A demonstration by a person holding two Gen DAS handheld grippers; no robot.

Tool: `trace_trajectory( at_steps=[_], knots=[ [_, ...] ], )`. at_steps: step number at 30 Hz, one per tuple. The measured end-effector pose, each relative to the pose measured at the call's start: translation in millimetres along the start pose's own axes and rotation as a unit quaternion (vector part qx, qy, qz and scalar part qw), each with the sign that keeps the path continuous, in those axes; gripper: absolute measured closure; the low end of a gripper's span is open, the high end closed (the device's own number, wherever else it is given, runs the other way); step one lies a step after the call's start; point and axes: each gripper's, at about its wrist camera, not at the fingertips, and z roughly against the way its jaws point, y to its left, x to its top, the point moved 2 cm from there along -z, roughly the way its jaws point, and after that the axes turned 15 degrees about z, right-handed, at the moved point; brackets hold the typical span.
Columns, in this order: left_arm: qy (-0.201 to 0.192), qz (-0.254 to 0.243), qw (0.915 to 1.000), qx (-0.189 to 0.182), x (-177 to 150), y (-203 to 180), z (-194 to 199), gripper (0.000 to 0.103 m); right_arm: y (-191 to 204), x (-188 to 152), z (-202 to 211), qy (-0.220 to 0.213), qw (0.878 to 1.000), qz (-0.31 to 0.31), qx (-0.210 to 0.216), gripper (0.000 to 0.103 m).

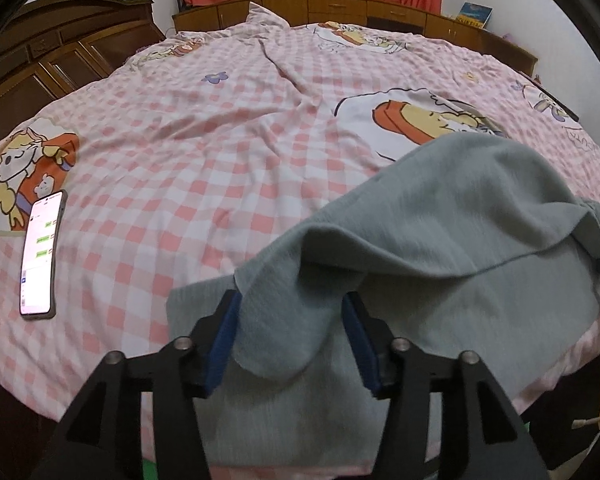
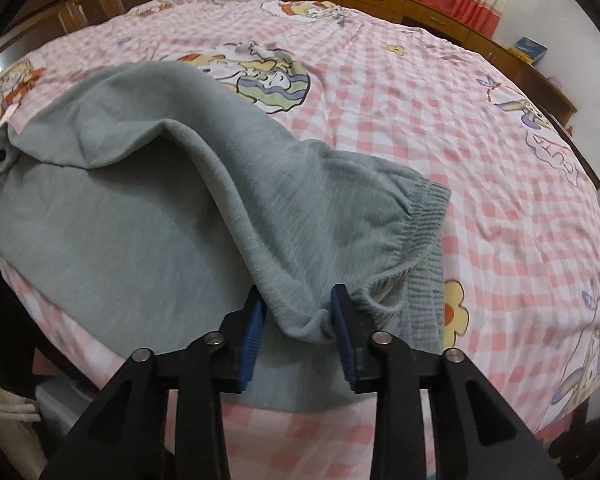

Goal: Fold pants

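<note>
So the grey pants (image 1: 440, 216) are lying on the bed (image 1: 220, 160), doubled over on themselves near its front edge, right ahead of both tools. The left tool (image 1: 292, 344) has its blue pads spread apart, with a loose flap of the grey fabric drooping down between them; the pads don't look like they're pinching it. Same deal on the right tool (image 2: 298, 326): pads parted, a bunched bit of the pant leg sitting in the gap, and the ribbed cuff (image 2: 428, 208) just ahead and to its right. Off to the left of the left tool there's a phone (image 1: 42, 252) lying screen-up on the pink checked bedsheet, well apart from the pants.
</note>
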Motion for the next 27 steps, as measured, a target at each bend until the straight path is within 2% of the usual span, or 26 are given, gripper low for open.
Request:
trace_trajectory(
  at_steps=[6,9,15,22,27],
  knots=[
    [0.01,-0.002,0.9998,-0.017,-11,-16,18,0.046,-4,-13,27,-0.025,0.998,-0.059,0.01,0.056],
    [0.005,-0.008,0.9995,-0.029,-15,-30,31,0.046,-7,-20,38,-0.041,0.995,-0.088,0.031,0.052],
    [0.005,-0.033,0.9974,-0.064,-21,-66,47,0.046,-17,-28,40,-0.042,0.985,-0.155,0.065,0.051],
    [0.013,-0.078,0.9925,-0.094,-25,-122,36,0.045,-20,-32,28,-0.031,0.974,-0.203,0.098,0.051],
    [0.013,-0.12,0.9901,-0.072,-29,-148,12,0.041,-29,-34,23,-0.019,0.968,-0.229,0.105,0.051]
  ],
)
